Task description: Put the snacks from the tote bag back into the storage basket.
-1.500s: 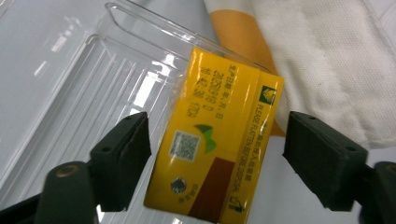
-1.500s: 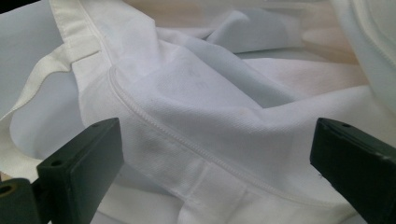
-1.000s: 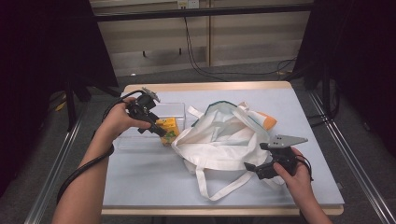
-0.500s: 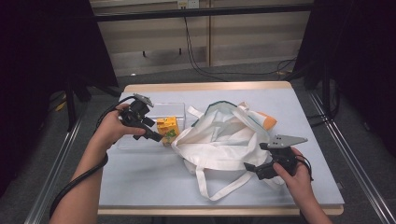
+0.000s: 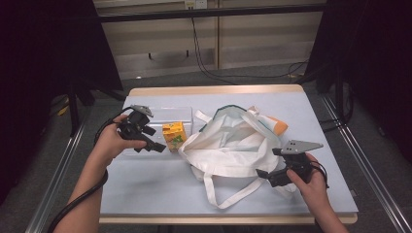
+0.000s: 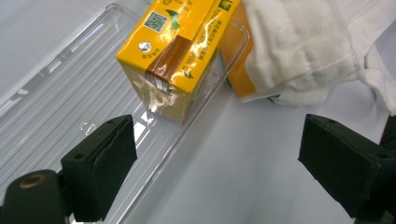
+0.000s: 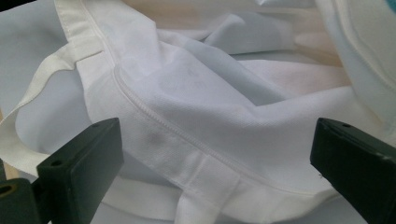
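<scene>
High view is showing the left gripper [image 5: 154, 145] sitting over a clear tray [image 5: 160, 116] on the bench [image 5: 145, 184], with a yellow juice box [image 5: 174, 136] standing in the tray just beside it and touching a white cloth bag [image 5: 233, 145]. Its fingers [image 6: 100, 165] have just been opening and are standing wide apart with nothing between them, the box lying a little way in front of them. Over at the bag's near edge the right gripper [image 5: 268, 175] is resting with its fingers [image 7: 79, 161] wide open too, not pinching the cloth.
</scene>
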